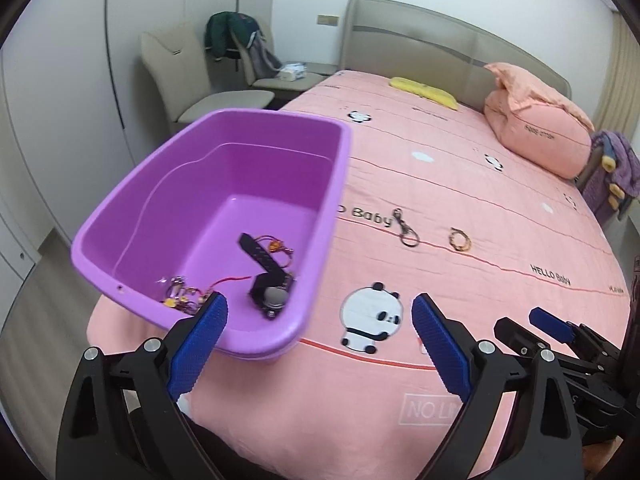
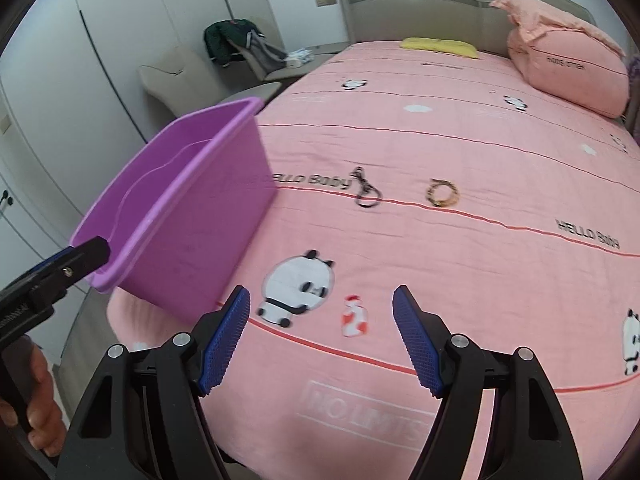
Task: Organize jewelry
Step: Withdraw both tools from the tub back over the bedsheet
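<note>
A purple plastic tub point(image 1: 132, 224) stands at the bed's near left corner; it also shows in the right wrist view point(image 2: 192, 216). Inside lie a black watch point(image 1: 266, 280), a red-corded charm point(image 1: 276, 246) and several small gold pieces point(image 1: 180, 296). On the pink bedspread lie a dark metal key clasp point(image 1: 406, 228) point(image 2: 366, 192) and a gold beaded bracelet point(image 1: 460, 239) point(image 2: 442, 193). My left gripper point(image 1: 320, 340) is open and empty beside the tub's near right corner. My right gripper point(image 2: 322, 332) is open and empty over the bedspread; it also shows in the left wrist view point(image 1: 548, 322).
The bed point(image 1: 440, 184) carries a pink pillow point(image 1: 536, 124) and a yellow cloth point(image 1: 424, 90) near the headboard. Beige chairs point(image 1: 192, 76) with clothes stand left of the bed. White wardrobe doors point(image 1: 60, 100) line the left wall.
</note>
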